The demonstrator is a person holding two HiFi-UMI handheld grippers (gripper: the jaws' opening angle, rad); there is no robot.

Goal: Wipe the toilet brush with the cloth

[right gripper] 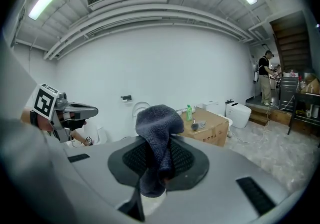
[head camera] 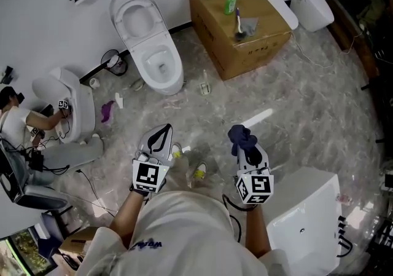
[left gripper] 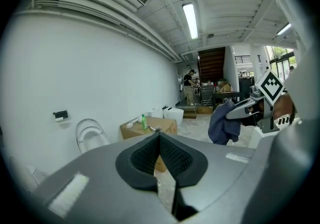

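The toilet brush (head camera: pixel 238 26) stands upright in a dark holder on a cardboard box (head camera: pixel 258 44) at the far side of the room; it also shows small on the box in the right gripper view (right gripper: pixel 194 125). My right gripper (head camera: pixel 243 141) is shut on a dark blue cloth (head camera: pixel 241 137), which drapes over its jaws (right gripper: pixel 156 143) and hangs down between them. My left gripper (head camera: pixel 163 133) is held beside it at the same height, jaws shut with nothing in them (left gripper: pixel 160 138). Both grippers are well short of the box. From the left gripper view the cloth (left gripper: pixel 224 122) hangs from the right gripper.
A white toilet (head camera: pixel 151 44) stands left of the box, and a green bottle (head camera: pixel 230 2) stands on the box. More toilets (head camera: pixel 311 4) sit at the back right. A person (head camera: pixel 18 122) works at a toilet (head camera: pixel 72 104) on the left. A white unit (head camera: pixel 307 222) is by my right side. A small bottle (head camera: pixel 204 83) and cables lie on the floor.
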